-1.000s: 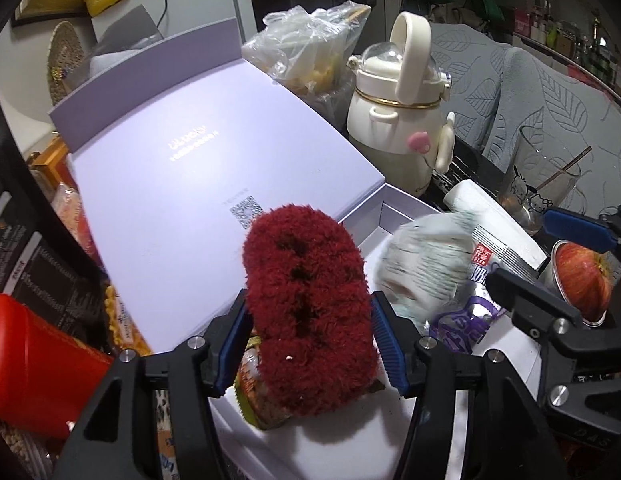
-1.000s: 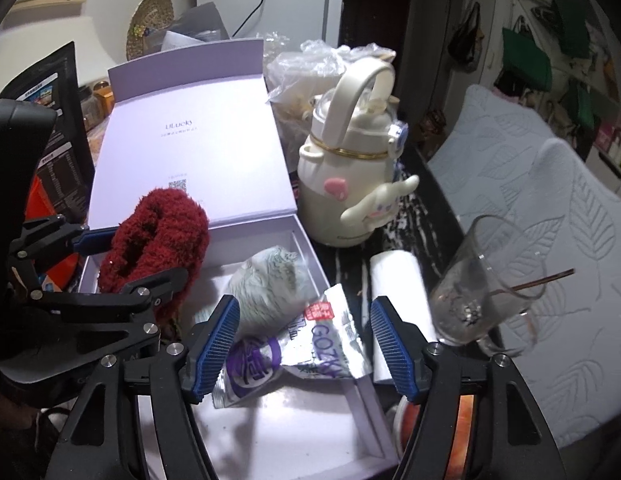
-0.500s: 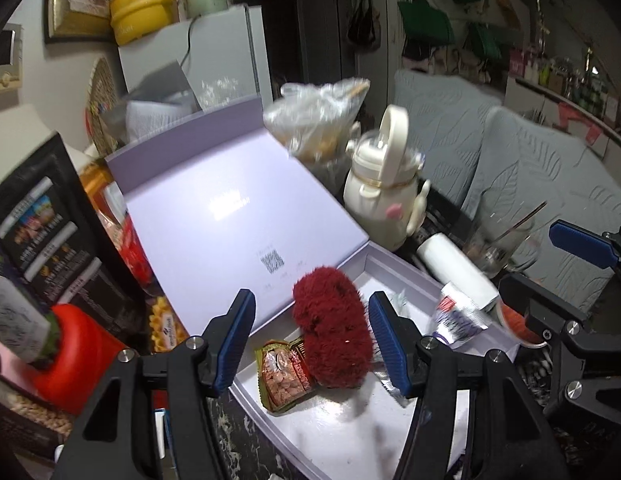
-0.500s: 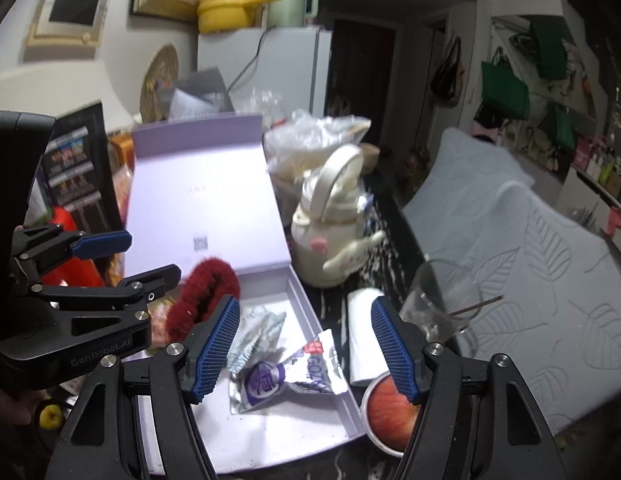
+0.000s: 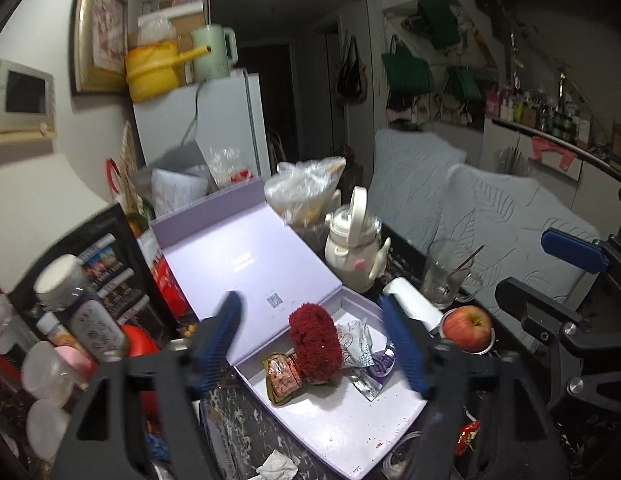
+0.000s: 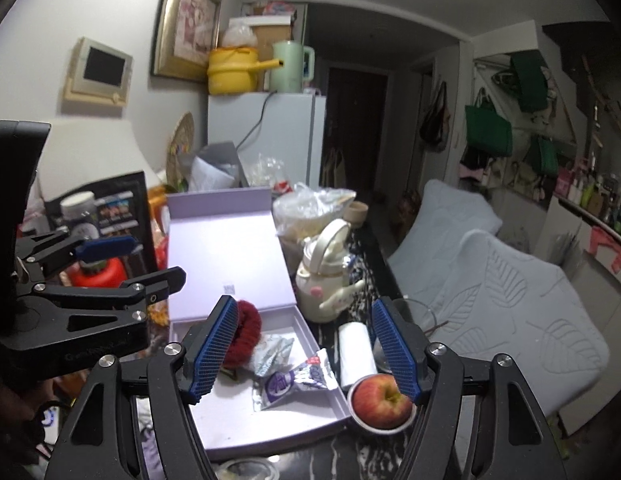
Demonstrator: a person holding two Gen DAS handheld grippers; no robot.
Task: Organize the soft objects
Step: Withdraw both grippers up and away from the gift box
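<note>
Glossy lilac box: fuzzy red scrunchie, crinkly packets. Both claws opening, empty.

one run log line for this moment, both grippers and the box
left gripper: jaws opening, nothing between | right gripper: jaws opening, empty | red fuzzy item: lying in lavender box beside snack packets

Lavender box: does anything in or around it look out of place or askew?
Nothing damaged. In the lavender box, the red fuzzy scrunchie rests partly on a snack packet, and a crumpled tissue lies outside the box.
</note>
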